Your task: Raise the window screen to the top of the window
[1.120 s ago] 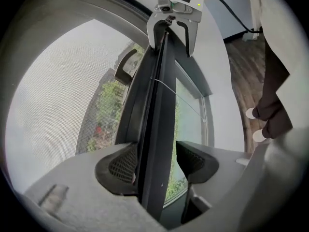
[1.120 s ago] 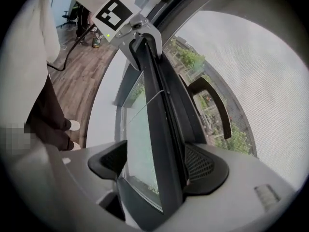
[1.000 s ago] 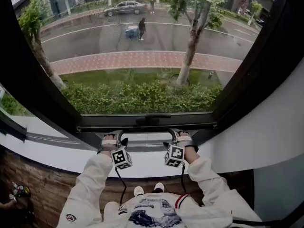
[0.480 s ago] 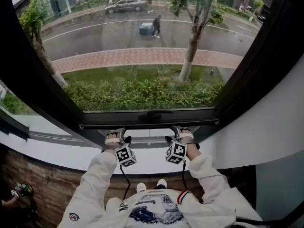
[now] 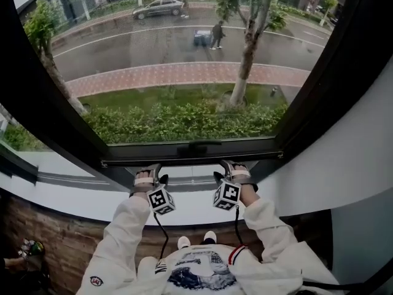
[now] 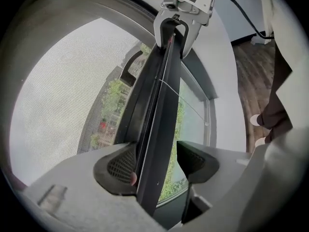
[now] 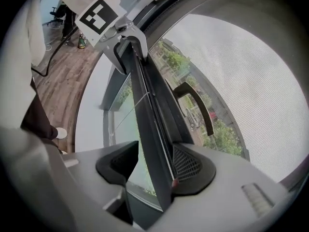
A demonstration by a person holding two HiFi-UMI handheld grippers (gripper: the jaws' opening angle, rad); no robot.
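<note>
1. Well, nearest to me, both forearms in white sleeves (image 5: 126, 226) reach straight ahead, side by side. The print on my shirt (image 5: 199, 269) is too small to read.
2. Just behind each set of fingers rides a marker cube (image 5: 161, 200) bearing black-and-white square patterns.
3. My left gripper (image 6: 157, 161) straddles the bottom bar (image 6: 160, 110) of the window screen (image 6: 63, 91). The outer pad lies flat on the bar and the inner pad meets it at its tip, so the bar is pinched.
4. My right gripper (image 7: 154, 168) straddles the same bar, and its jaws have just been closing. The outer pad touches the bar. The inner pad is a sliver off, with glass showing in the gap.
5. The bar runs level, side to side, its long axis going from one set of fingers to the other.
6. A dark curved handle (image 7: 198, 105) sits on the bar between my two grippers.
7. Beyond my fingertips the mesh rises from the bar, which sits low, just above the sill (image 5: 184, 183).
8. Far past it lie a hedge (image 5: 184, 121), a brick path and a road.
</note>
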